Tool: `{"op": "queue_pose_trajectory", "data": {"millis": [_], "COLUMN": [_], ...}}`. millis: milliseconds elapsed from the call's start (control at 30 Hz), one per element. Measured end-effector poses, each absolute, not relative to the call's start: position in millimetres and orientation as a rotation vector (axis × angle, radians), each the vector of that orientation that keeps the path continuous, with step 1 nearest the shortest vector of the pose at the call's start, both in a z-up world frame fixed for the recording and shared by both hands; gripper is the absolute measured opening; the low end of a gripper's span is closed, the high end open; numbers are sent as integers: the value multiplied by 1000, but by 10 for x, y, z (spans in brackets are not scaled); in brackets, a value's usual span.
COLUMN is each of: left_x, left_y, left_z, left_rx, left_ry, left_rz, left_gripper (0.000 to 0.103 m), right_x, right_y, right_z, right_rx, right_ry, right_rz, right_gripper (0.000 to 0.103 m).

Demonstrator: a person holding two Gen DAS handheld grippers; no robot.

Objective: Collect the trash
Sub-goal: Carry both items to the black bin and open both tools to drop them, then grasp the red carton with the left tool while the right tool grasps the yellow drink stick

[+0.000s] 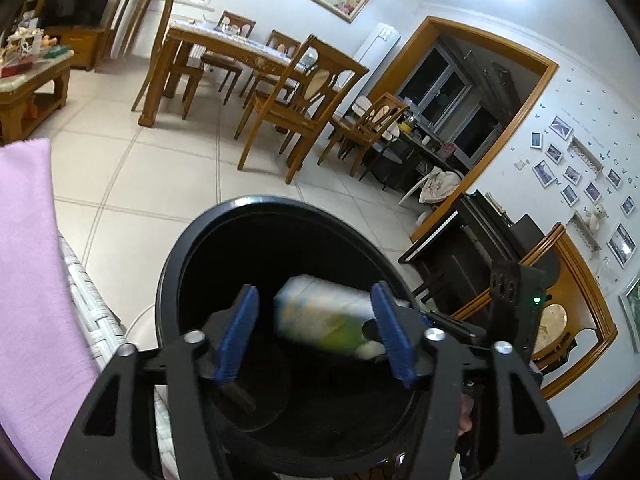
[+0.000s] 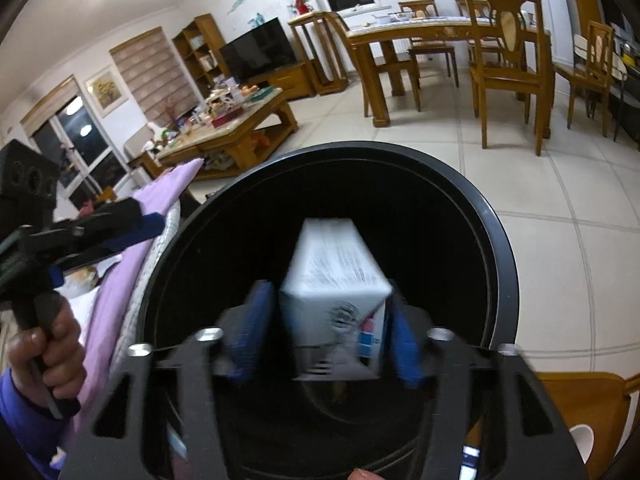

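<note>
The left gripper [image 1: 316, 332] is held over the mouth of the black bin [image 1: 176, 280], jaws parted. A blurred white-and-green pack [image 1: 324, 320] is seen between the blue pads [image 1: 240, 332], clear of the left pad and close to or against the right one; whether it is loose or pinched cannot be told, though the blur suggests it is dropping. It lies just ahead of the gripper, inside the rim.

The right gripper [image 2: 332, 332] is likewise held above the bin [image 2: 496, 240], jaws spread. A white carton [image 2: 336, 276] sits between its pads [image 2: 252, 332], blurred, with a gap showing on the left side; it is judged to be released, not gripped.

Risks are judged as follows. The pack could catch on the right pad and be dragged out when the left gripper is withdrawn. The carton, standing tall between the pads, could tip against one and fall outside if the gripper is pulled away early. The two grippers are close over one opening, so a knock between them is possible.
</note>
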State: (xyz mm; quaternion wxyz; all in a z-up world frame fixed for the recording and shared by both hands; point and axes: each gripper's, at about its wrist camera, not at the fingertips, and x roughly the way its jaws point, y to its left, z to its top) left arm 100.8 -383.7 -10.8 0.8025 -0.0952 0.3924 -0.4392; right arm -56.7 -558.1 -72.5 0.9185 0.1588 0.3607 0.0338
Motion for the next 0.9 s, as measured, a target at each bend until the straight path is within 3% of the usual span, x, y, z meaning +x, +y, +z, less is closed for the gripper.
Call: {"op": "queue_pose_trajectory", "data": {"millis": [267,367,667,900], "left_x": [679,570,586,1080], "left_y": [-3387,-2919,-1115,-108], "left_z": [206,317,420,171], "left_rx": [-165,-171,-217,-172], "left_ry": [775,729,642,720], "left_rz": [-918,-849,-510,-290], "left_gripper": [67,83,84,88], "right_x": [-620,-588,-126,435], "right_y": [-5277,-4947,-3412,-2265], "right_z": [-427,-251,7,124], "right_rx": [323,287,174,116], "right_ry": [691,673,702,743], "right_rz": [98,144,352,465], "right_gripper": [66,66,66,66]}}
